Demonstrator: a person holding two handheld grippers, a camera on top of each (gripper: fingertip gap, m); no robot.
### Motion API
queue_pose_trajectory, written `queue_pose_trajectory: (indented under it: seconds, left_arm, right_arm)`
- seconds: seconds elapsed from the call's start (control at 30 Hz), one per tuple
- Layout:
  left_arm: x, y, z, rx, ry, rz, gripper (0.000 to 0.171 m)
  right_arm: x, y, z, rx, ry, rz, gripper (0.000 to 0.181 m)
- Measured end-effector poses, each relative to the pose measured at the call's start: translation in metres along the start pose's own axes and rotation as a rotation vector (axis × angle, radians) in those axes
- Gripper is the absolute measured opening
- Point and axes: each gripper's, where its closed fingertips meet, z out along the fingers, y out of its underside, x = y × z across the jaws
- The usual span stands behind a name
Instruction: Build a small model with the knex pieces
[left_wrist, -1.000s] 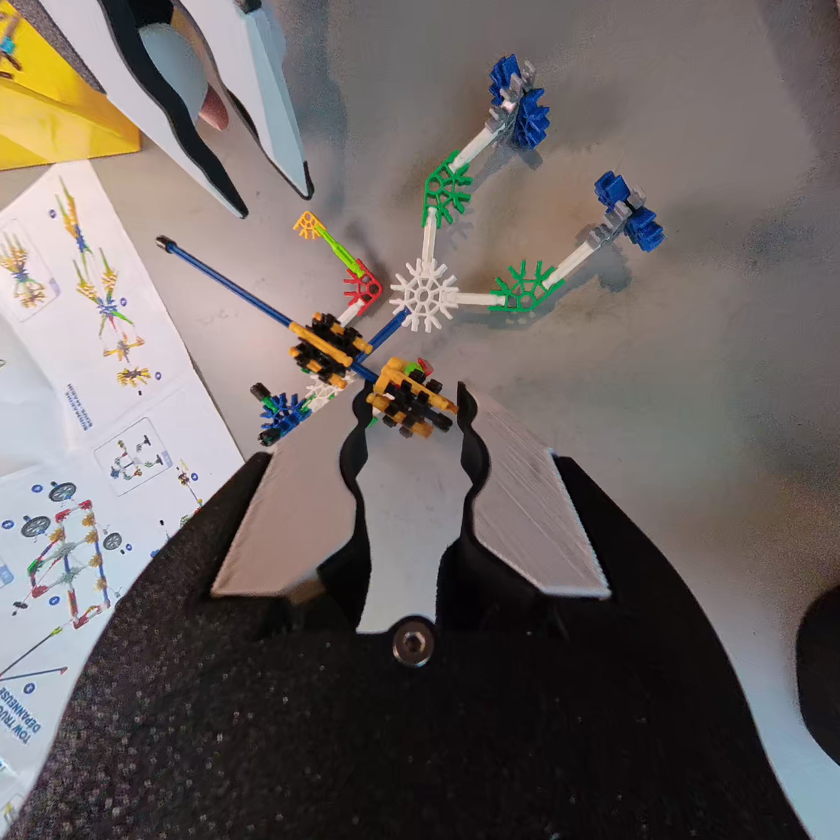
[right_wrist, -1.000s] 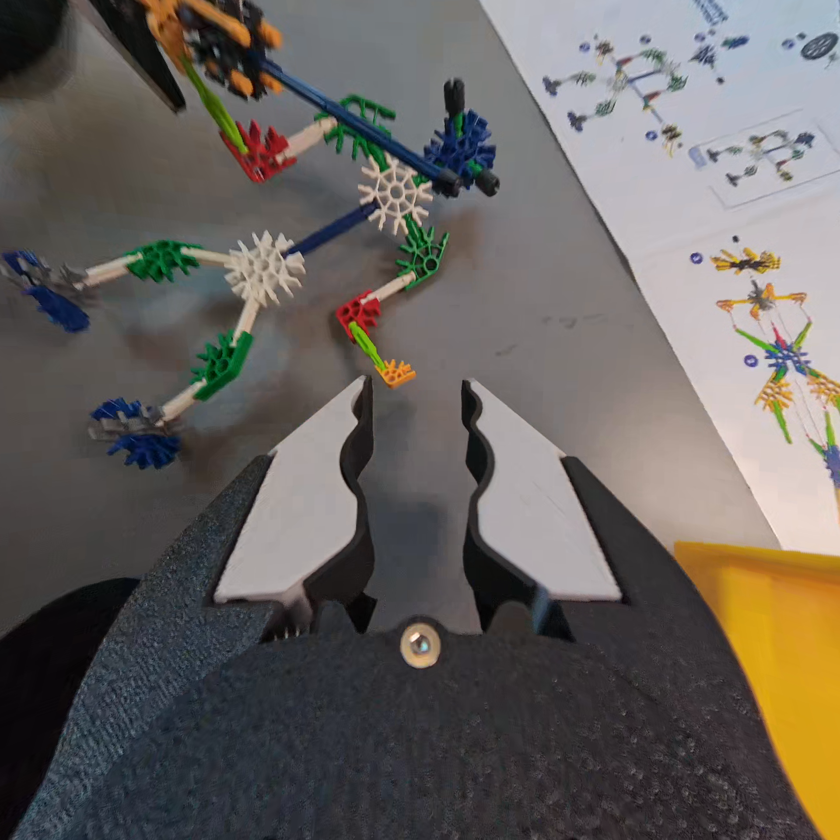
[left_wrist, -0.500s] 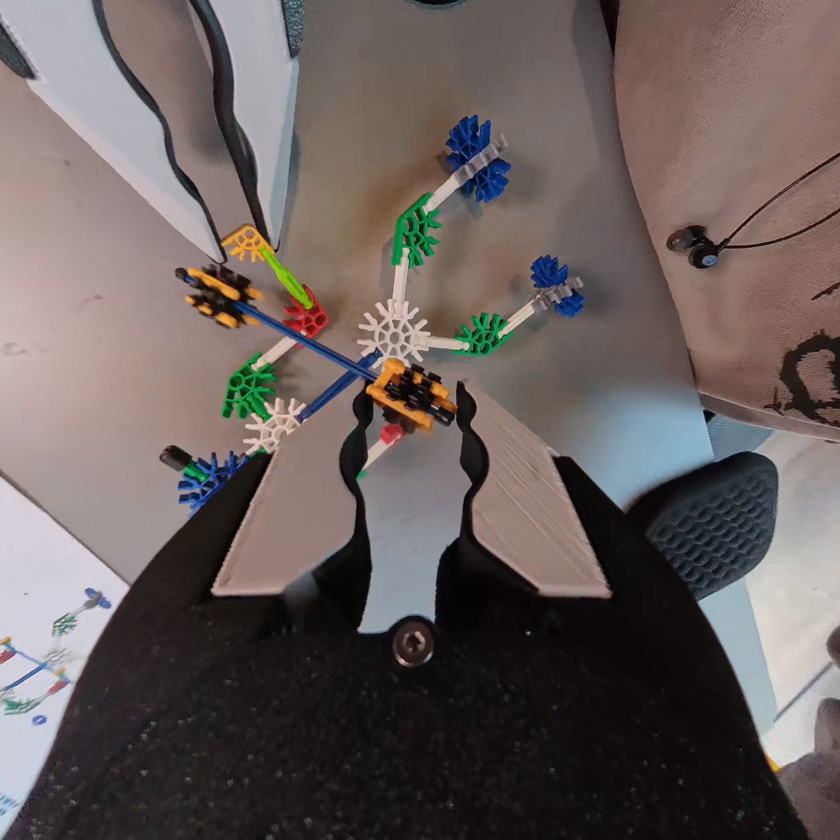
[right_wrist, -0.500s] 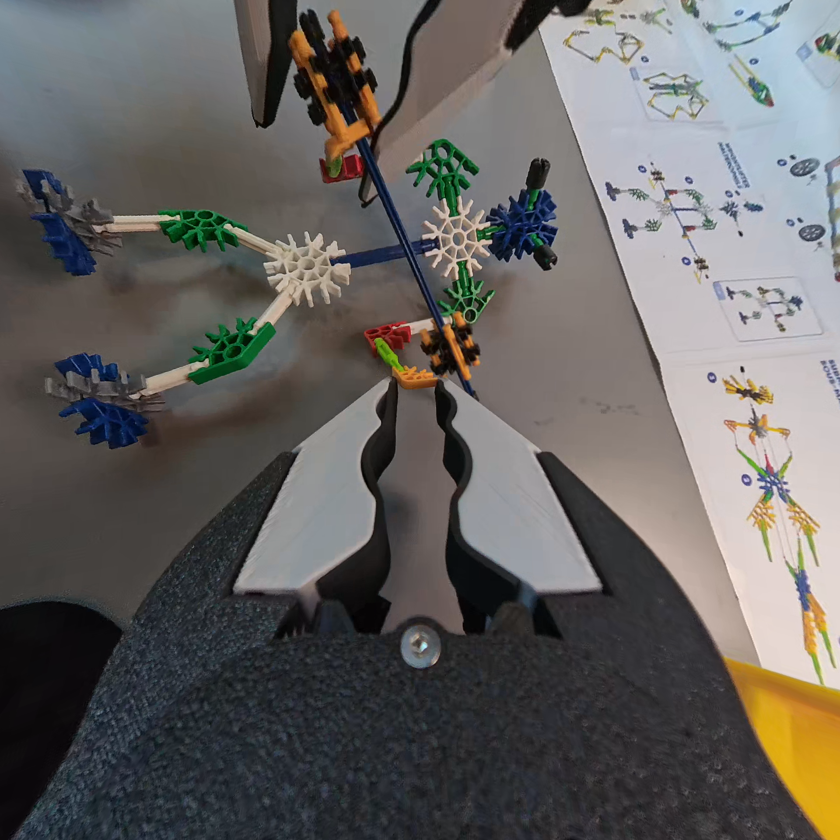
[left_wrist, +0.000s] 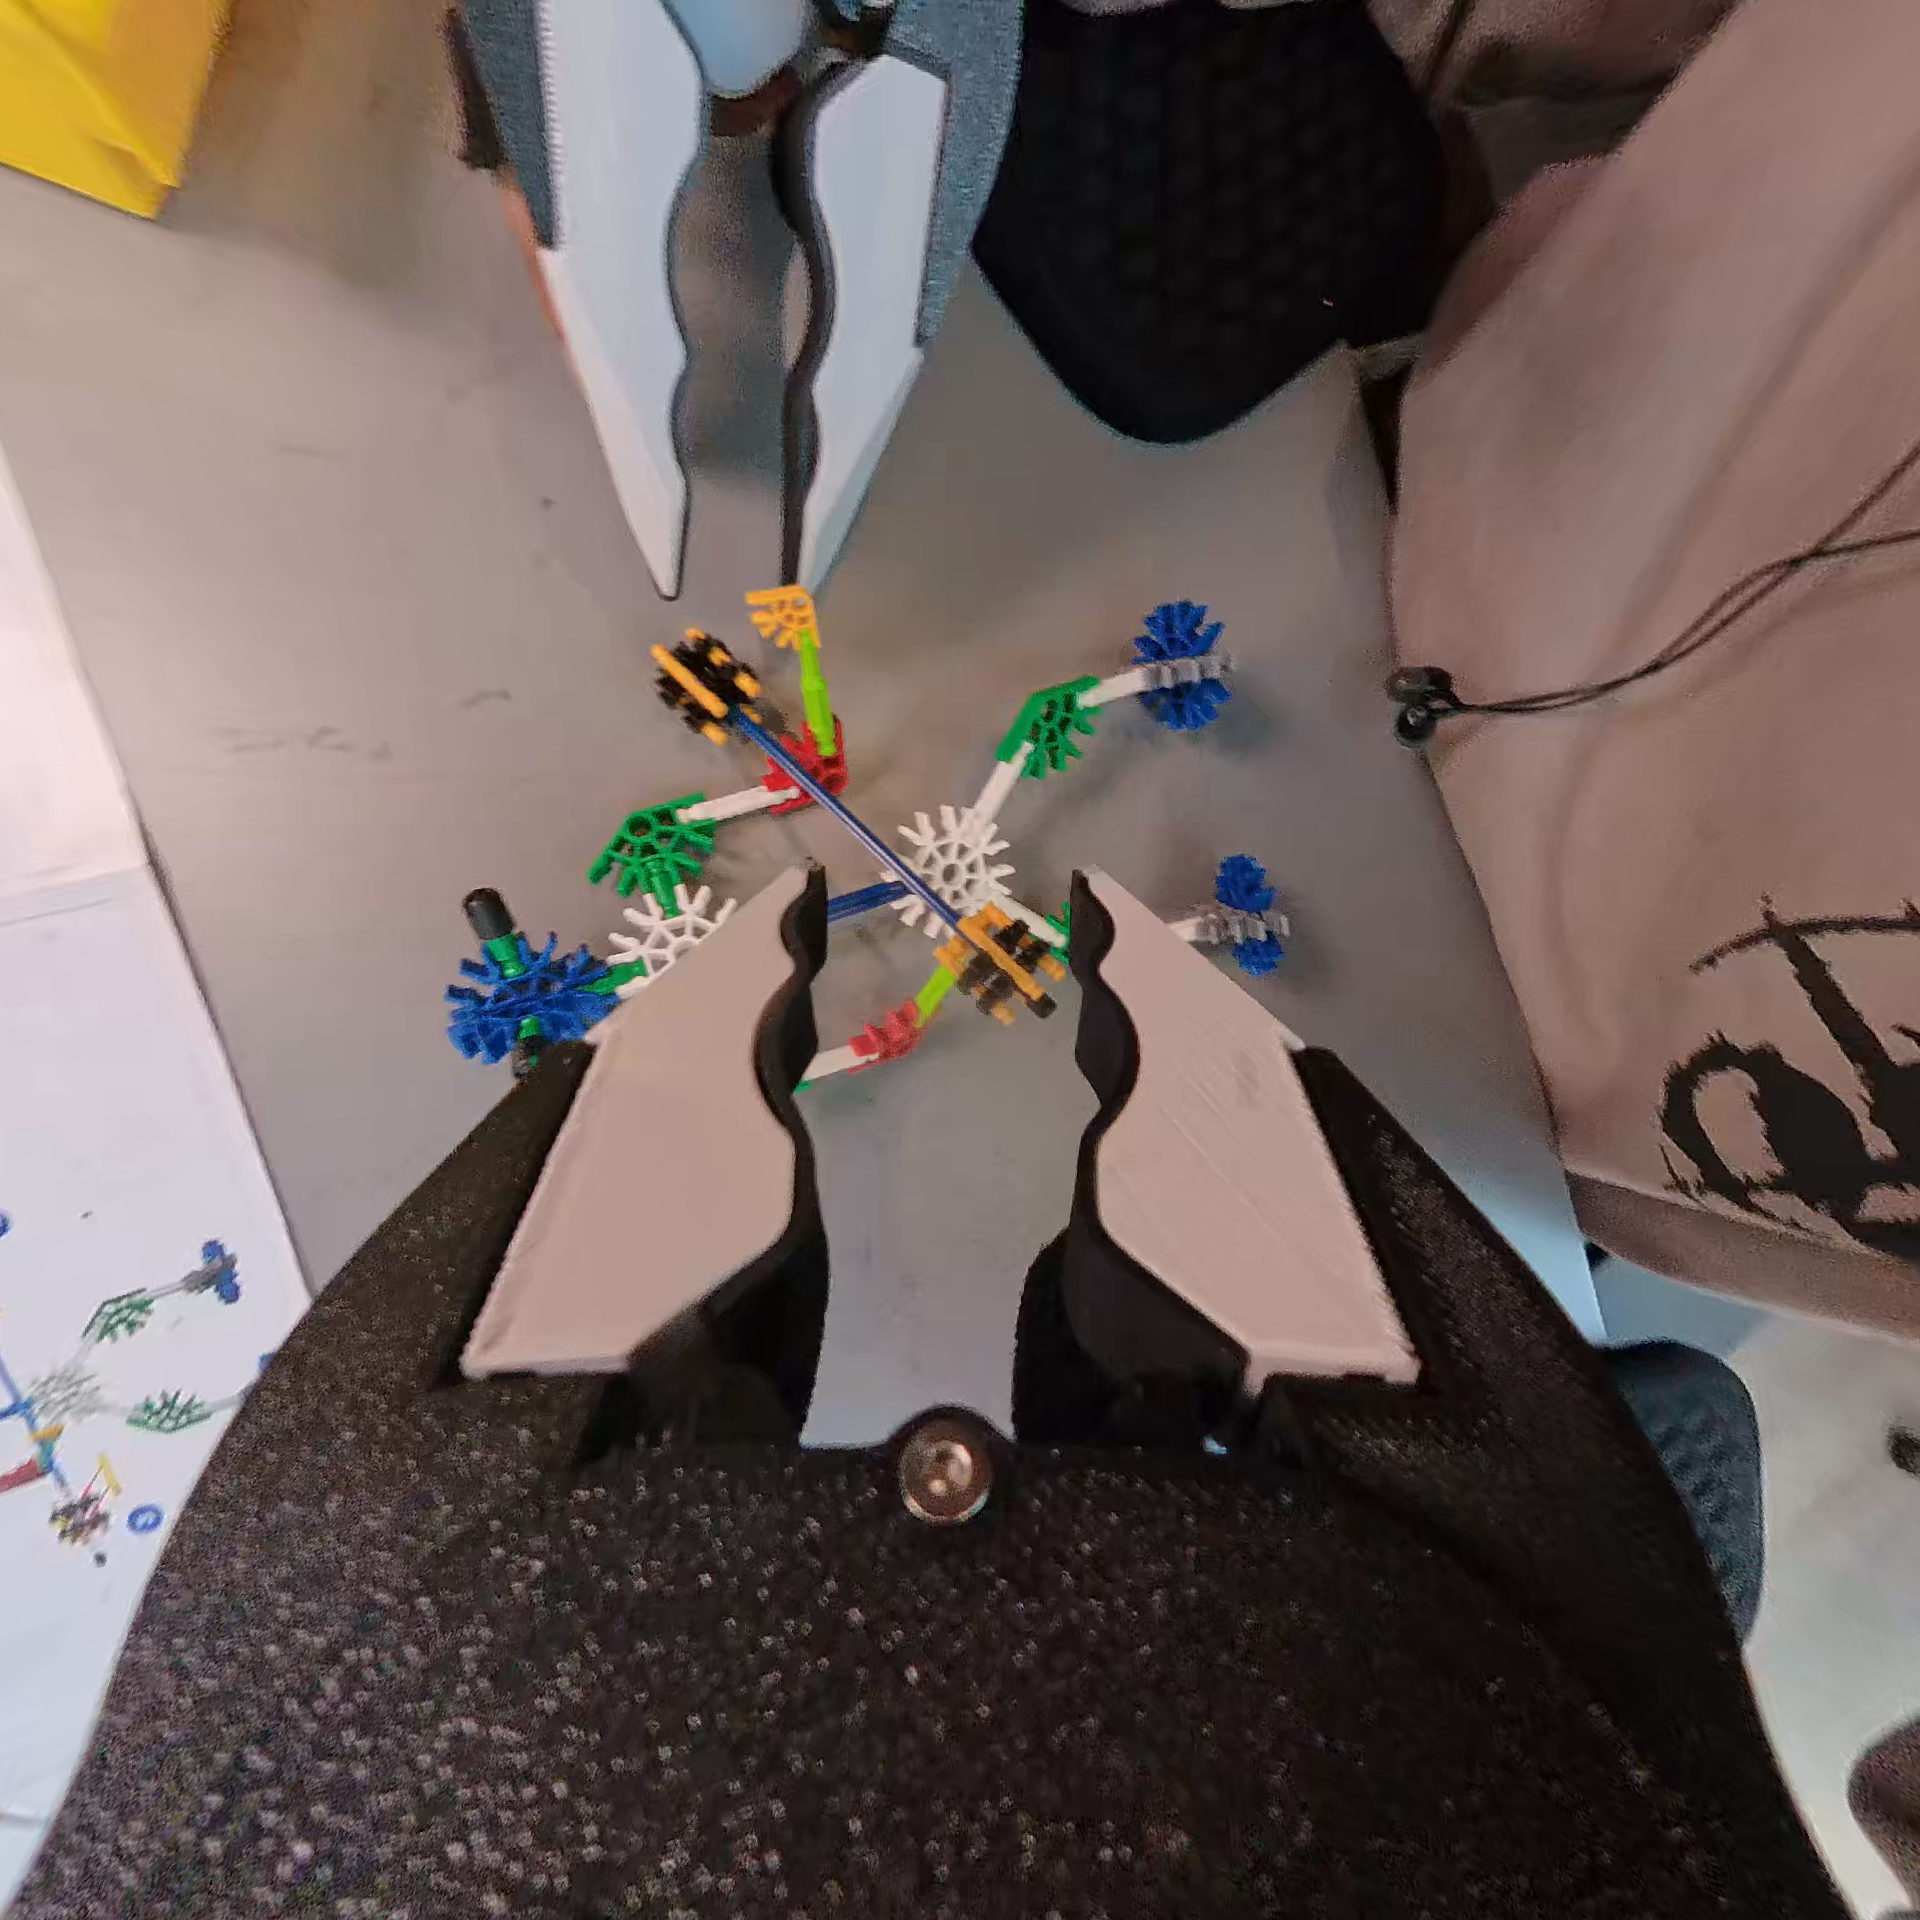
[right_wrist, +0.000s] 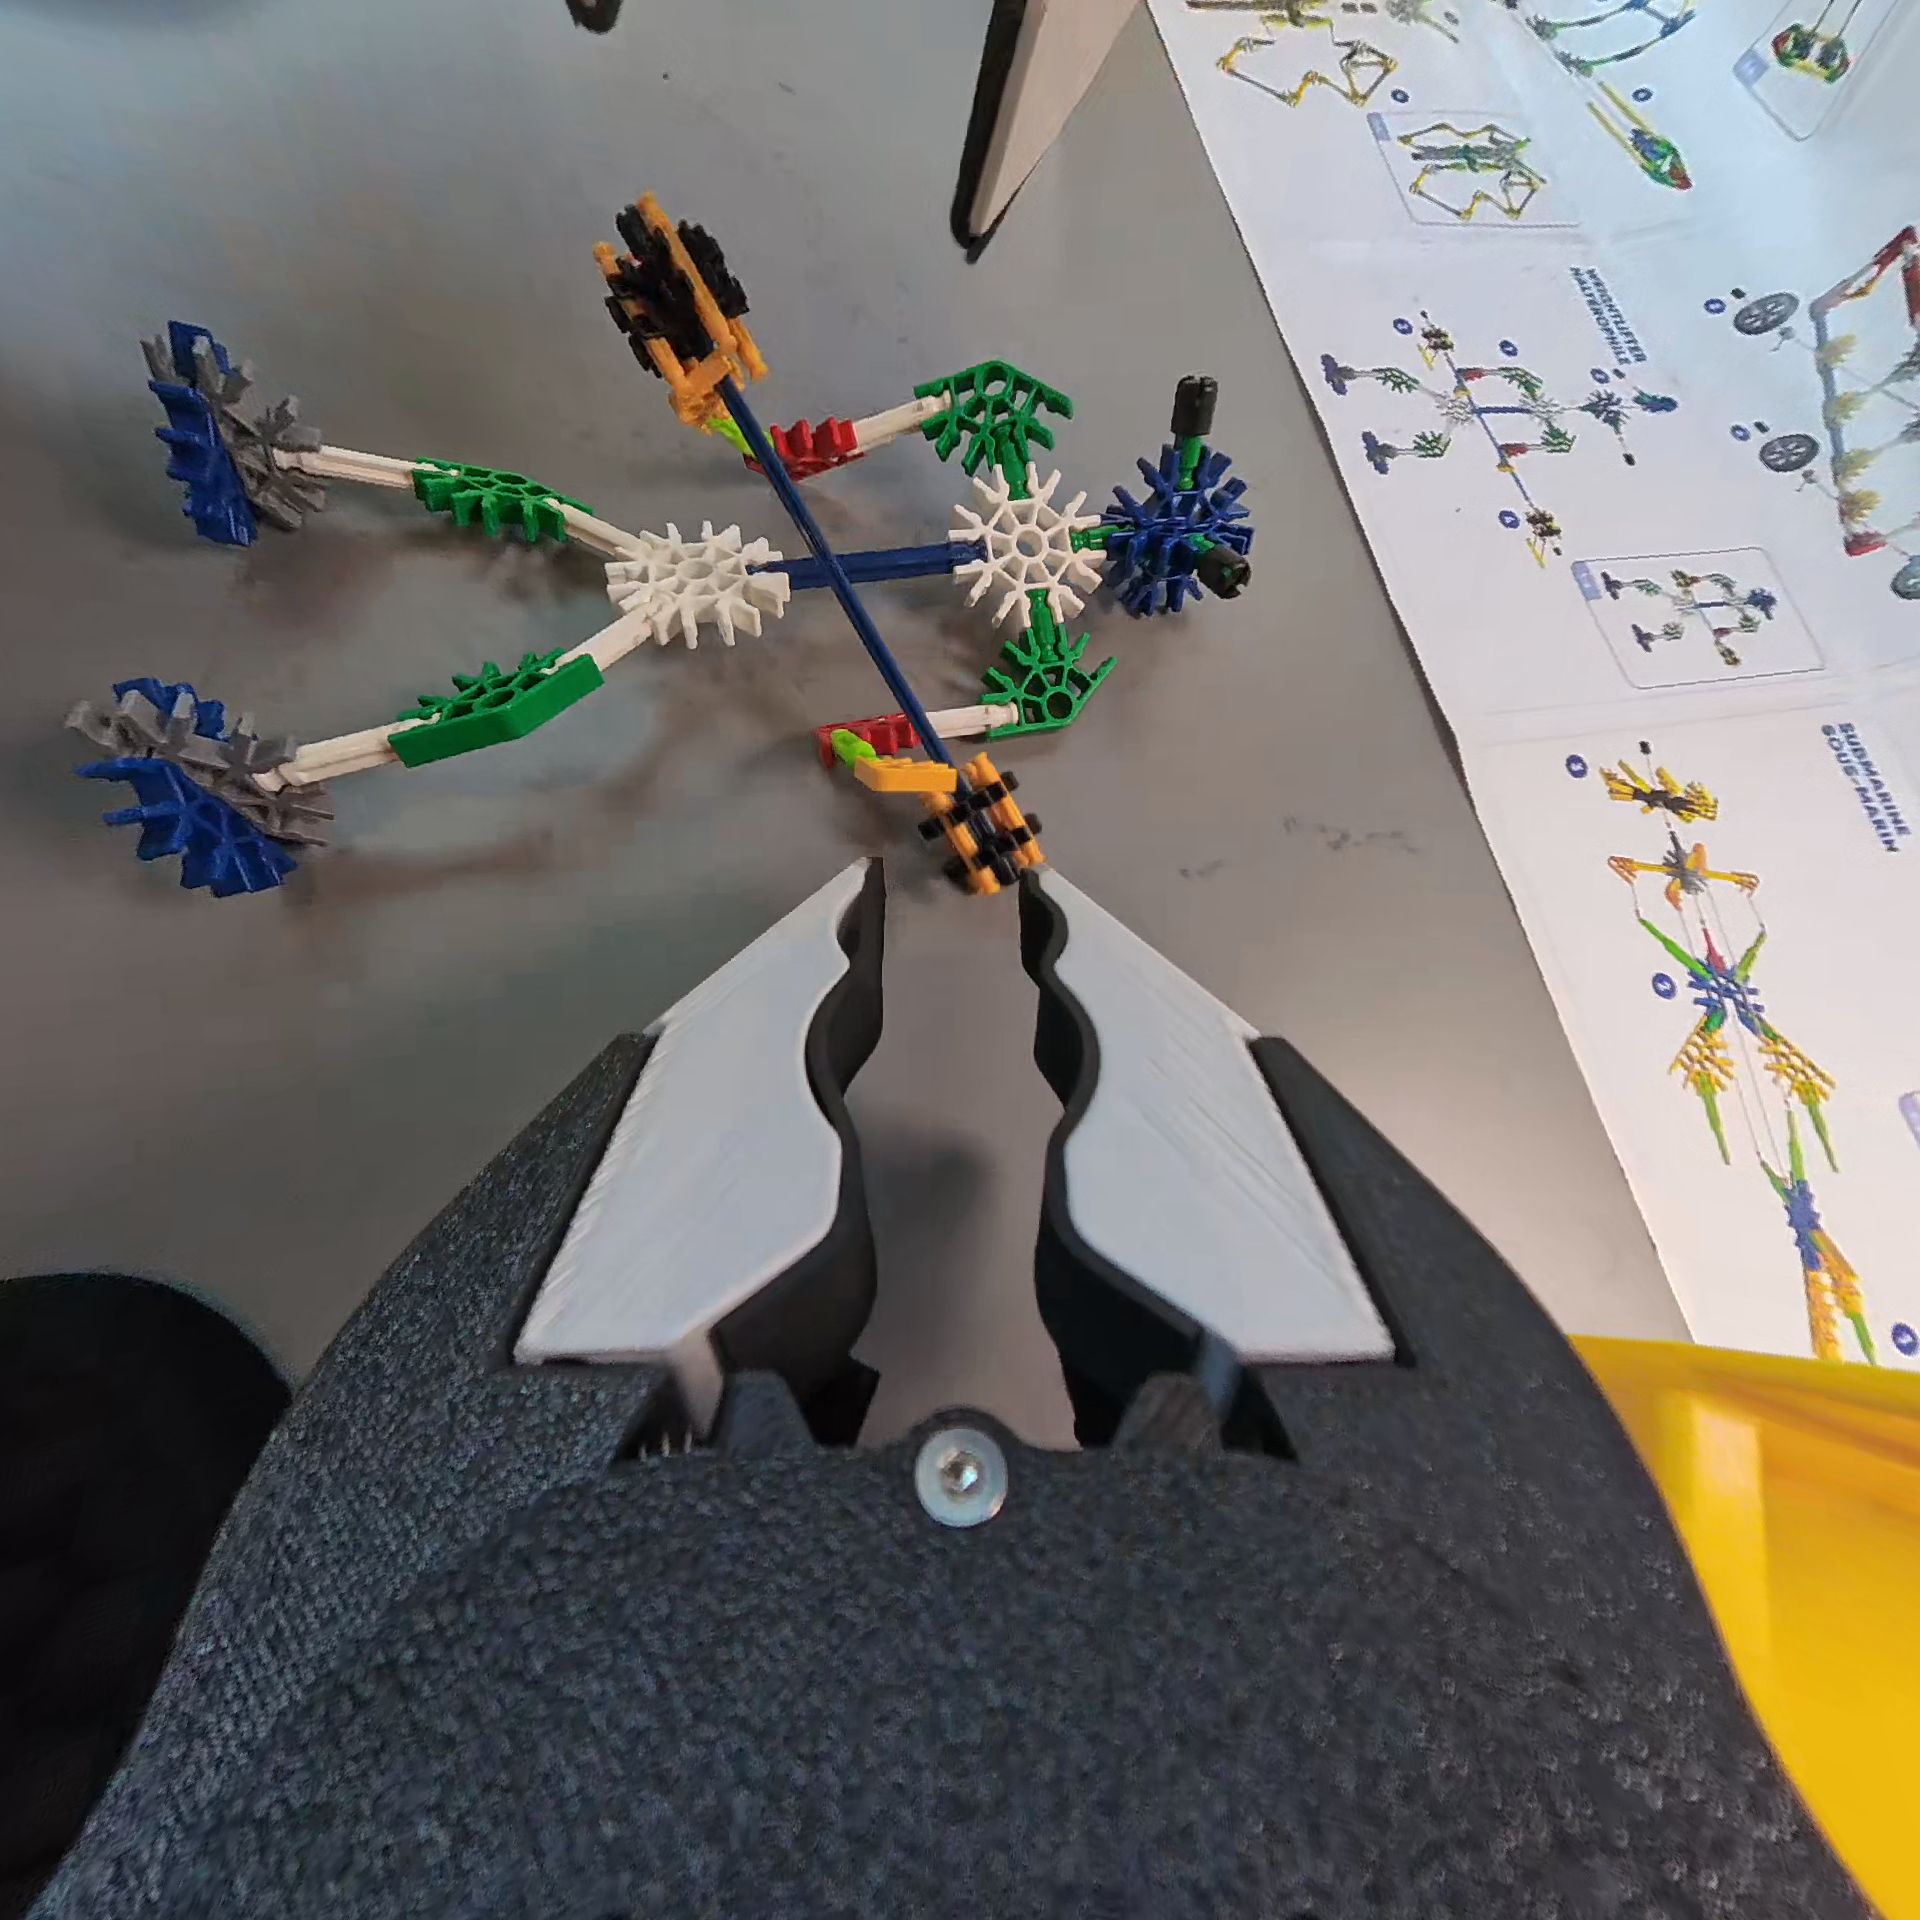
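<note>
Grey tabletop (right_wrist: 416, 1039) carries a white instruction sheet (right_wrist: 1662, 623), a yellow bin (right_wrist: 1787, 1558) cut off at the edge, its contents hidden, and a rod-and-connector toy model (right_wrist: 696, 582) lying flat. Left gripper (left_wrist: 943, 894) gapes wide around a black-and-orange wheel (left_wrist: 997, 961), gripping nothing. Right gripper (right_wrist: 951, 868) is partly open and empty, one fingertip beside the far wheel (right_wrist: 982, 826).

Left gripper (left_wrist: 943, 894) fingers cover part of the rod-and-connector toy (left_wrist: 954, 862) (lower green connector mostly hidden). Instruction sheet (right_wrist: 1662, 520) cut by right edge, drawings too small. Yellow bin (right_wrist: 1787, 1538) cropped at corner. Right gripper (left_wrist: 732, 582) top blurred.
</note>
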Motion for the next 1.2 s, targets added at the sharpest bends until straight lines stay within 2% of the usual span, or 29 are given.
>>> queue_pose_trajectory:
  seconds: [0.17, 0.33, 0.43, 0.57, 0.7, 0.8, 1.2]
  left_arm:
    - [-0.008, -0.006, 0.022, -0.019, -0.196, -0.119, 0.041]
    - [-0.024, 0.004, 0.051, -0.088, -0.217, -0.233, 0.040]
    - [-0.032, 0.009, 0.062, -0.131, -0.223, -0.257, 0.032]
    - [-0.027, 0.007, 0.071, -0.138, -0.205, -0.232, 0.021]
    - [-0.030, 0.011, 0.071, -0.165, -0.237, -0.202, 0.012]
    - [-0.032, 0.010, 0.070, -0.154, -0.245, -0.219, 0.007]
    - [-0.037, -0.001, 0.081, -0.101, -0.240, -0.214, 0.005]
  right_arm:
    - [-0.008, -0.002, -0.010, -0.022, -0.049, 0.061, 0.025]
    - [-0.009, -0.030, -0.007, 0.006, -0.031, 0.351, 0.026]
    - [-0.003, -0.013, -0.003, -0.070, 0.052, 0.333, 0.015]
    - [-0.009, -0.004, -0.005, -0.056, 0.005, 0.396, 0.015]
    - [-0.016, 0.008, 0.001, -0.083, -0.025, 0.383, 0.015]
    - [-0.019, 0.005, 0.004, -0.073, -0.024, 0.319, 0.015]
    - [-0.028, 0.009, 0.012, -0.124, 0.012, 0.142, 0.015]
